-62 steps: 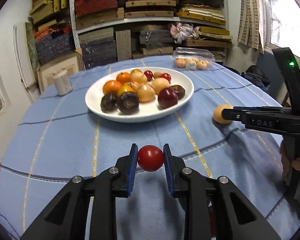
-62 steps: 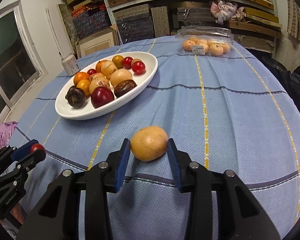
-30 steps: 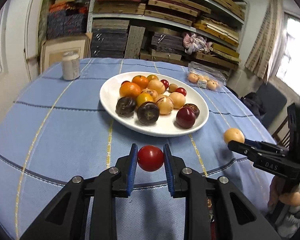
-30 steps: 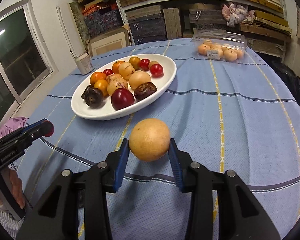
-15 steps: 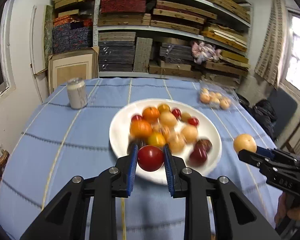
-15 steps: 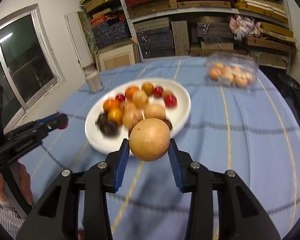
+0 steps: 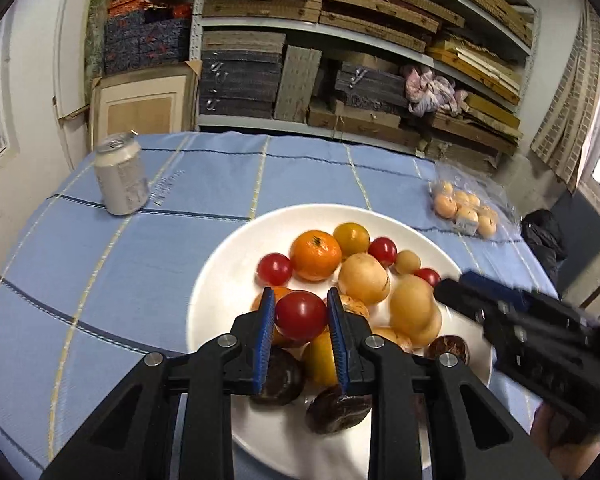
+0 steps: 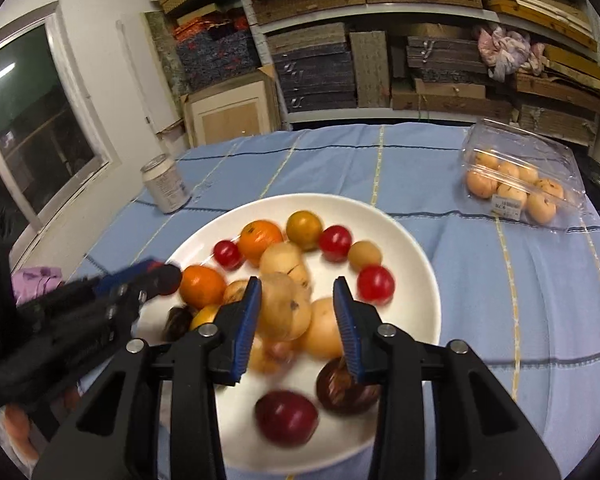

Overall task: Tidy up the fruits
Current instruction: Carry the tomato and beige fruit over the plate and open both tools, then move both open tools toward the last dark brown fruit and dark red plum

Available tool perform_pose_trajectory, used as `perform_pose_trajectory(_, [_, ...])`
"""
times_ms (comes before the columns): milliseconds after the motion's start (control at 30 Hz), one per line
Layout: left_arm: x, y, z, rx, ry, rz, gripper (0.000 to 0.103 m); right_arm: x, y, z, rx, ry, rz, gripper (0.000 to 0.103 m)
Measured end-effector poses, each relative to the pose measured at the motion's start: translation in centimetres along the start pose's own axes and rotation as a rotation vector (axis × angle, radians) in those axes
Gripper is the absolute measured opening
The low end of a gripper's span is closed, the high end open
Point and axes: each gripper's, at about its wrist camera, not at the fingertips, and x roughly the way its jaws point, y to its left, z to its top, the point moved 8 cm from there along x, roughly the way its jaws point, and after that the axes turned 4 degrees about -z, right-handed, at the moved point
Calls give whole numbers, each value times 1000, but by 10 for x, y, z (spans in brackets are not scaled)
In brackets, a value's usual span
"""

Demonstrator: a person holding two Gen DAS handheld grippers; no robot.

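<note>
One red tomato clamped in left hand-held gripper.

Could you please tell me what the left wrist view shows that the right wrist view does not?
Only the left wrist view clearly shows the red tomato clamped in the left gripper above the plate, plus a curtain. Only the right wrist view shows a window and a purple cloth. Both show the white plate of fruit, the can and the clear fruit box.
</note>
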Motion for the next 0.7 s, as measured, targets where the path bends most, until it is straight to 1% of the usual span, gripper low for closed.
perform_pose_trajectory(67, [4,-1,-4,19,13,5,27,3,-4,0,29,-8,10,37])
perform_pose_trajectory(133, [5,-1,-6,8,21,-6,28,5,-9,-1,42,3,20,37])
perform_pose_trajectory(167, [6,0,-6,0,24,-9,31,4,-11,-1,52,4,28,37])
perform_pose_trajectory(200, [4,1,-7,-6,22,-8,42,0,-13,-1,58,3,34,38])
perform_pose_trajectory(233, [1,2,-8,-9,16,-3,49,-3,-15,0,63,-1,37,42])
perform_pose_trajectory(267, [-3,4,-8,-13,6,4,61,-9,-15,1,68,-10,40,44])
perform_pose_trajectory(300, [-9,5,-9,-21,-7,8,65,-14,-16,0,69,-17,43,49])
perform_pose_trajectory(333, [-13,5,-10,-26,-12,5,67,-21,-15,-1,67,-25,43,55])
perform_pose_trajectory(367, [-18,6,-12,-31,-14,-2,70,-27,-14,-3,63,-31,41,58])
perform_pose_trajectory(400, [-24,6,-15,-38,-17,-8,71,-33,-14,-5,57,-36,36,60])
perform_pose_trajectory(500, [-41,7,-27,-47,-23,-13,71,-51,-18,-23,65,-40,37,63])
perform_pose_trajectory(533, [-47,7,-32,-50,-26,-15,71,-58,-23,-35,88,-43,40,66])
perform_pose_trajectory(567, [-53,7,-38,-54,-31,-17,73,-62,-25,-43,99,-37,42,67])
perform_pose_trajectory(700, [-78,3,-72,-63,-32,-29,73,-84,-45,-85,171,-34,41,70])
